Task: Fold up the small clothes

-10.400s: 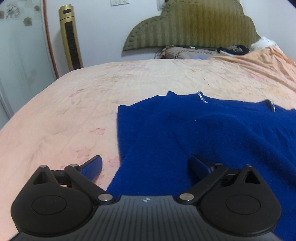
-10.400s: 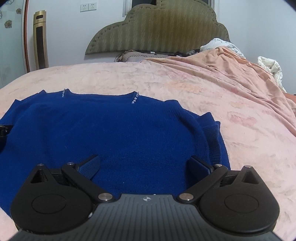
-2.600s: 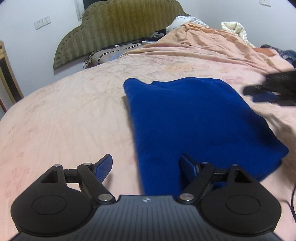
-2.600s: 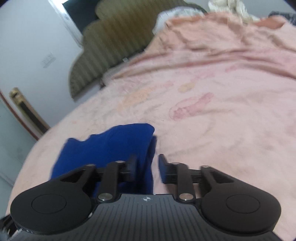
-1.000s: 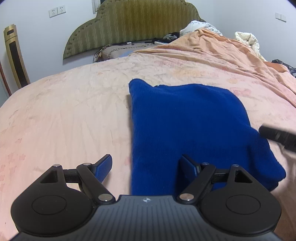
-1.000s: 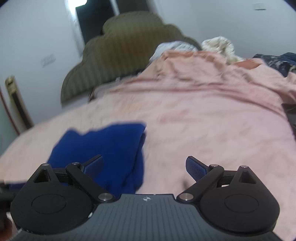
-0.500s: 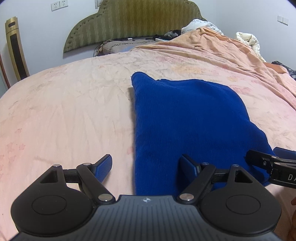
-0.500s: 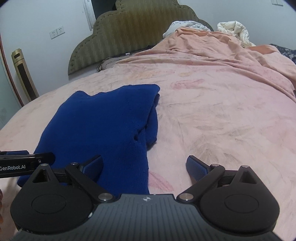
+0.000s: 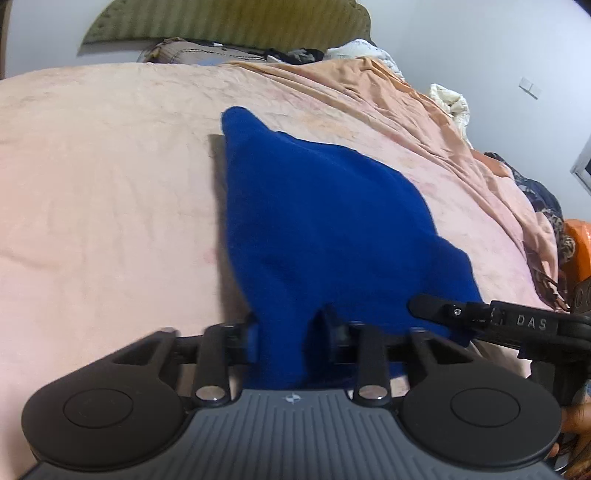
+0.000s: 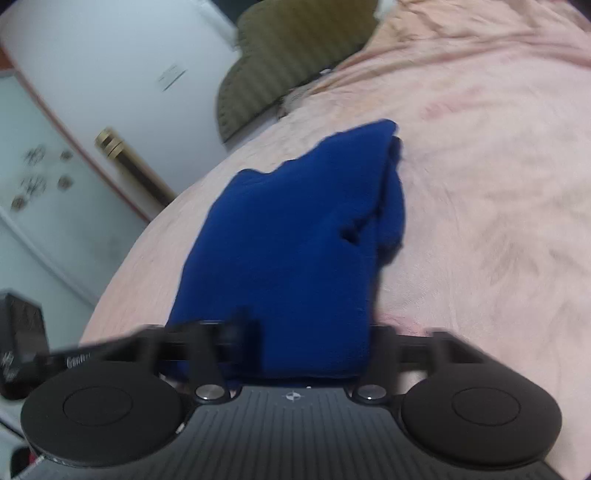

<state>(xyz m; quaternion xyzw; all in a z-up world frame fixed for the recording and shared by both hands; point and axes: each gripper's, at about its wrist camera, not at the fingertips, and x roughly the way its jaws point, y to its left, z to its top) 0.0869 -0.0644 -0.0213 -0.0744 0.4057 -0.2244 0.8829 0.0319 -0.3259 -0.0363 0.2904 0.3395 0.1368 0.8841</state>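
We see one folded blue knit sweater (image 9: pixel 325 229) on the pink bedspread (image 9: pixel 103 192), its near edge bunched between both closing tools: the left hand-held gripper (image 9: pixel 288 341) and right hand-held gripper (image 10: pixel 314 345) pinch it. Bare bedspread spreads left, right and beyond them.

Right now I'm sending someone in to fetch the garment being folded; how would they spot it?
On the bed's pink sheet, below the olive headboard, lies a folded blue sweater. It is the only deep-blue thing there, its near edge between the closing left gripper and right gripper.
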